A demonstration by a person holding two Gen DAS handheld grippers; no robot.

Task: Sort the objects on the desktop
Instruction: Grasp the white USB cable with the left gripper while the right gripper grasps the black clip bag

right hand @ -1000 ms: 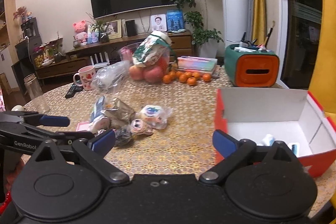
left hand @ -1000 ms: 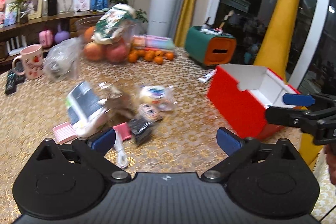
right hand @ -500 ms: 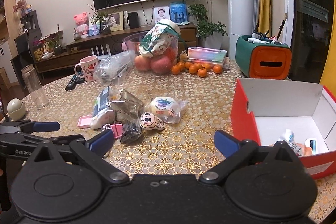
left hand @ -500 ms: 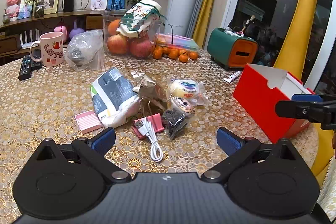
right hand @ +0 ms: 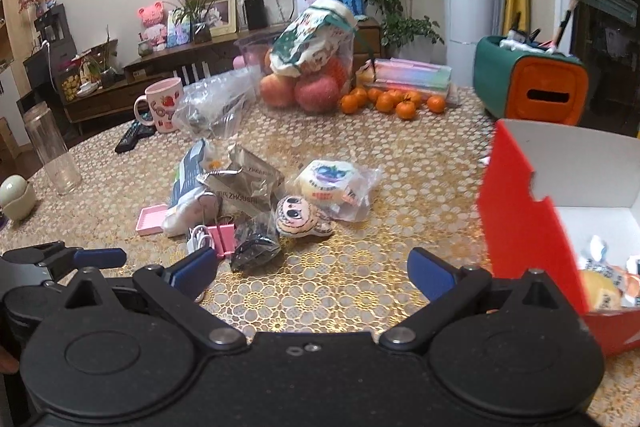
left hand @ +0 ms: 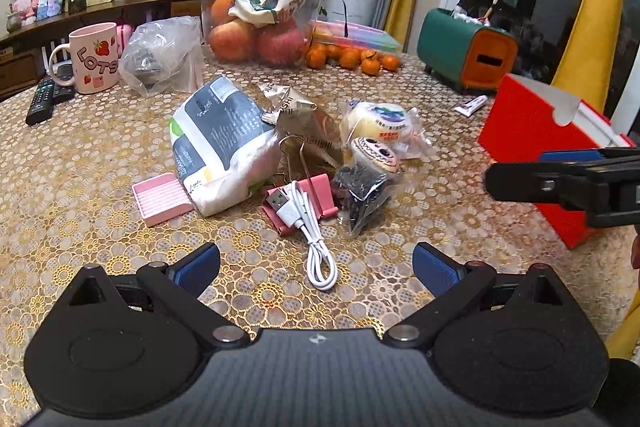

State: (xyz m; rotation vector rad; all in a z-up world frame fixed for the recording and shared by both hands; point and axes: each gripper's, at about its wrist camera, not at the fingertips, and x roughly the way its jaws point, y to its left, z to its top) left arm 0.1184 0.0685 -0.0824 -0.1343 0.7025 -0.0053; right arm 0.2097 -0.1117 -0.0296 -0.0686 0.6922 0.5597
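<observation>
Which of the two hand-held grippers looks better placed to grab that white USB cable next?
Probably the left. The left hand-held gripper is open with the white USB cable lying directly ahead between its fingers. The right hand-held gripper is open too, but sits nearer the red box, with the cable off to its left.

The left tool point(left hand: 316, 267) and the right tool point(right hand: 310, 269) both hovered with blue-padded fingers spread wide and nothing between them, each visible at the edge of the other's view.
</observation>
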